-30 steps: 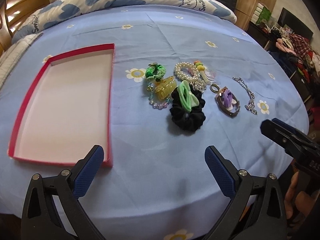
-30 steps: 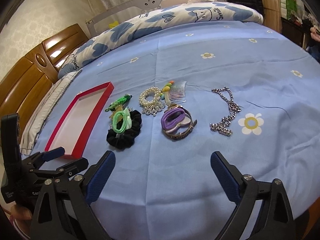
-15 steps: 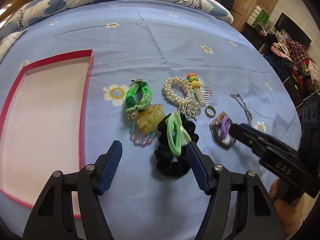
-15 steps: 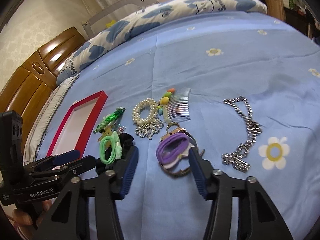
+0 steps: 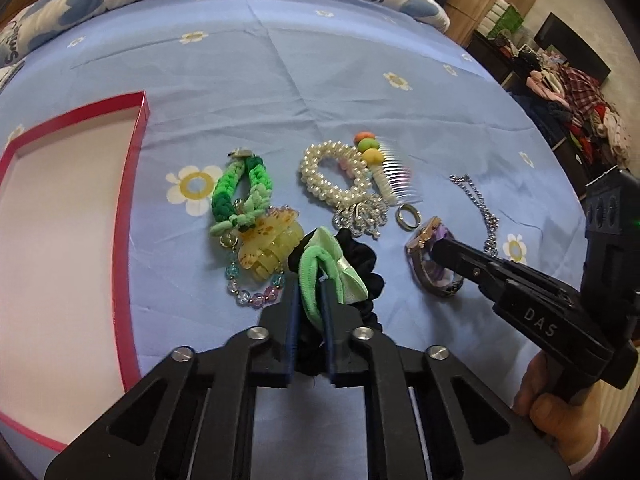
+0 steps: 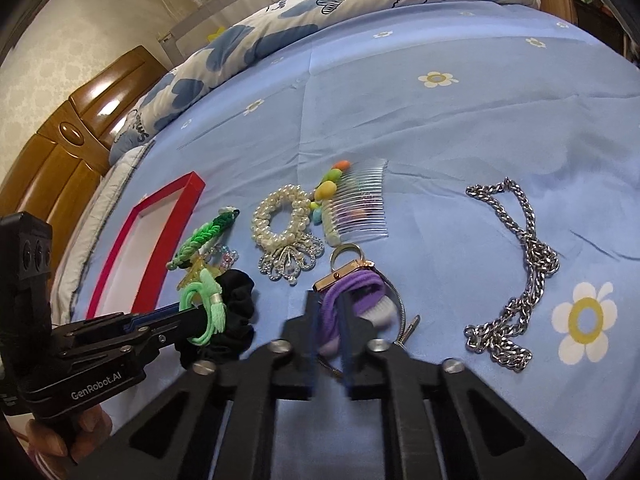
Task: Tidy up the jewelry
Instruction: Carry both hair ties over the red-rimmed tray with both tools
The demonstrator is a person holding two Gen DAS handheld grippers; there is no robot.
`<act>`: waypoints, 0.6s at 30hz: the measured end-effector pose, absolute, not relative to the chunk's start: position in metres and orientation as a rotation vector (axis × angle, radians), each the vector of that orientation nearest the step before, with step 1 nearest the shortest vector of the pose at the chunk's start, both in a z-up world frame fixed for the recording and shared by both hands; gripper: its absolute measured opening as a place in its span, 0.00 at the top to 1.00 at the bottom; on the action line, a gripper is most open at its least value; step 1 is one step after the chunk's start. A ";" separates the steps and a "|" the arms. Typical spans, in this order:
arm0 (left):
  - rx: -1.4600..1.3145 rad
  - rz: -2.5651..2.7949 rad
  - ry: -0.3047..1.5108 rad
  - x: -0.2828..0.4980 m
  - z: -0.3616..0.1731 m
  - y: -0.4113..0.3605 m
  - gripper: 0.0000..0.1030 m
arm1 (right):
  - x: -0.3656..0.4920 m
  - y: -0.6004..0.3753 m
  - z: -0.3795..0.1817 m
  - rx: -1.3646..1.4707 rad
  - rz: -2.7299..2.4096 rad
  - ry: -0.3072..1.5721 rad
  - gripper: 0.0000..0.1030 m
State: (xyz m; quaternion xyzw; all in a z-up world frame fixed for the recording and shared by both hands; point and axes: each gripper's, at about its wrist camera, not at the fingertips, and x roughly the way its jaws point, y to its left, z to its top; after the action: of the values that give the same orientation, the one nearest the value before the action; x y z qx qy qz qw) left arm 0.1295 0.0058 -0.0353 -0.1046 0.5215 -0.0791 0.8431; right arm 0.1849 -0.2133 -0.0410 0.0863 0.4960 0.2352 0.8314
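The left gripper (image 5: 309, 304) has just been closing and its blue-padded jaws now pinch the light green elastic hair tie with a satin bow (image 5: 320, 270), which lies on top of a black fabric scrunchie (image 5: 362, 264). Most of that scrunchie is hidden behind the jaws and the tie.

The right gripper (image 6: 331, 322) has likewise just been closing; its jaws clamp the purple elastic hair band (image 6: 354, 286) that sits on a gold-cased wristwatch (image 6: 344, 270). The watch dial is covered by the band, and part of its strap vanishes under the gripper body, so whether the pads also catch the watch I cannot tell.

All of this lies on a light blue bedsheet printed with white daisies (image 5: 280, 80). To the left rests a shallow red-rimmed box with a white floor (image 5: 138, 136), cut off by the frame edge. Between box and scrunchie a braided green bracelet (image 5: 232, 188), a translucent yellow claw clip (image 5: 268, 246) and a string of pastel glass beads (image 5: 256, 298) overlap in a tangle. Farther back are a pearl bead bracelet (image 5: 332, 174) with a rhinestone charm, a clear hair comb topped by coloured beads (image 5: 394, 174), and a small metal ring (image 5: 407, 215). A silver chain necklace (image 6: 524, 264) lies apart to the right. A hand (image 5: 556, 412) on the right gripper's handle shows only in part.
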 end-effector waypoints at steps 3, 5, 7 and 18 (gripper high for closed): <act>-0.236 -0.174 1.083 0.125 -0.027 0.009 0.96 | 0.181 -0.214 -0.036 0.177 0.497 1.031 0.95; -0.245 -0.175 1.070 0.121 -0.021 0.012 0.96 | 0.178 -0.214 -0.032 0.180 0.498 1.019 0.95; -0.256 -0.174 1.059 0.116 -0.016 0.016 0.96 | 0.175 -0.216 -0.028 0.182 0.499 1.010 0.95; -0.304 -0.114 1.007 0.086 0.005 0.050 0.96 | 0.158 -0.187 -0.004 0.170 0.582 0.970 0.95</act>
State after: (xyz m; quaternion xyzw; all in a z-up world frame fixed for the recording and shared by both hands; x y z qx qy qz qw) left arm 0.0861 0.0499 0.0049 -0.1449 0.4803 -0.0545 0.8633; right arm 0.1577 -0.1873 -0.0038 0.0805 0.4592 0.2754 0.8407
